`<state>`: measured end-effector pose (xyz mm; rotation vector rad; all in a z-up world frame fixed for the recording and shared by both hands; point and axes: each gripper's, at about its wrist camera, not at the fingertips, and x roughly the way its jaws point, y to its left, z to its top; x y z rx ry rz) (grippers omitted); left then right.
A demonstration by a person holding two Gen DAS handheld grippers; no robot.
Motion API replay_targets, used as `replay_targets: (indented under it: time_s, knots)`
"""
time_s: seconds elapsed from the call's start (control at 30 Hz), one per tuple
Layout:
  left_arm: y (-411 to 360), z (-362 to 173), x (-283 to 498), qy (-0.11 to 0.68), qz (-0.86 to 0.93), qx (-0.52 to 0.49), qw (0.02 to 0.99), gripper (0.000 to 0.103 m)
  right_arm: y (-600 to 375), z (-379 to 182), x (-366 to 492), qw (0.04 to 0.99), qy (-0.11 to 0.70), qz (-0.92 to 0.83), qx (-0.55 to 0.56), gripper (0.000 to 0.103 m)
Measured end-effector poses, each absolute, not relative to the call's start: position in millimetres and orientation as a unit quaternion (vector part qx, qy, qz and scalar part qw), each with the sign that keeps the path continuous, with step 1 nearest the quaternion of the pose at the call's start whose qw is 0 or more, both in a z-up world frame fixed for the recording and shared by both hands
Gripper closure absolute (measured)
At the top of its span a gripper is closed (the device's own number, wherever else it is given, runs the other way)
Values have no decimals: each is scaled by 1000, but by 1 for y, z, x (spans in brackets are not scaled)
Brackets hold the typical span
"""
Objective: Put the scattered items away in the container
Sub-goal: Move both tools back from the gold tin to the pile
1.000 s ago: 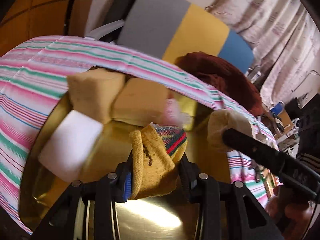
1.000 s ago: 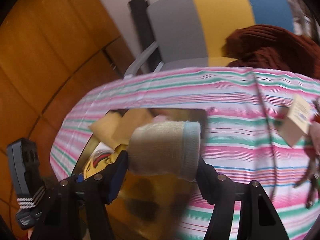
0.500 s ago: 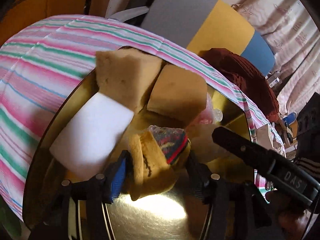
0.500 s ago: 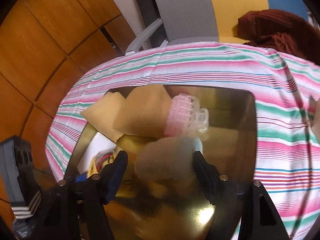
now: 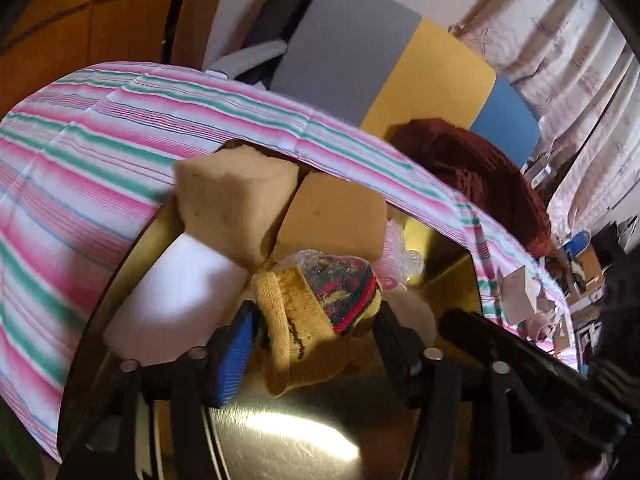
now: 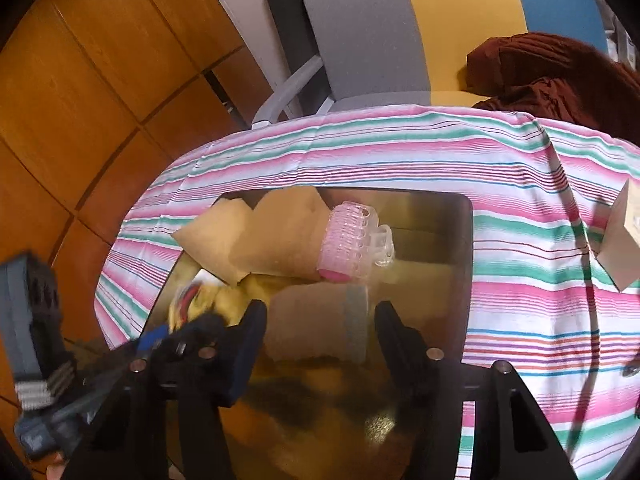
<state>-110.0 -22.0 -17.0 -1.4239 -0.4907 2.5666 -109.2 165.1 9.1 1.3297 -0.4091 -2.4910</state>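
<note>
A gold metal tray [image 5: 280, 440] holds two tan sponges [image 5: 232, 200], a white foam block [image 5: 180, 292] and a pink hair roller [image 6: 348, 240]. My left gripper [image 5: 316, 320] is low inside the tray. Its jaws are opening, and a yellow knitted sock bundle [image 5: 296, 332] rests on the tray floor between them. My right gripper [image 6: 320, 312] stands to its right in the tray. A beige rolled sock [image 6: 316, 324] with a grey cuff lies between its fingers with a gap on each side, and its jaws are closing.
A pink, green and white striped cloth [image 6: 360, 152] covers the table around the tray. A small cardboard box [image 6: 624, 232] and a thin cable [image 6: 576, 240] lie to the right. Behind the table are a grey, yellow and blue chair [image 5: 352, 52] and a maroon garment [image 5: 480, 176].
The left jaws have spread away from the yellow sock, which now sits on the tray. The right gripper brought the beige roll down into the tray and let go of it.
</note>
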Motion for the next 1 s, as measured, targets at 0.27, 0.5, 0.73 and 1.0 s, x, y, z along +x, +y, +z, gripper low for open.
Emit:
replay_targets:
  time_s: [0.27, 0.5, 0.73, 1.0]
  knots:
    - [-33, -8, -106, -190, 862, -464, 75, 20, 178, 9, -100, 143, -171, -865, 450, 36]
    - [-39, 4, -88, -208, 875, -431, 76, 21, 181, 17, -89, 157, -168, -874, 428, 21]
    - [-18, 20, -75, -205, 879, -415, 115, 21, 210, 33, -66, 125, -145, -901, 389, 12]
    - [50, 28, -75, -163, 869, -424, 196, 22, 289, 35, -35, 48, -140, -915, 376, 12]
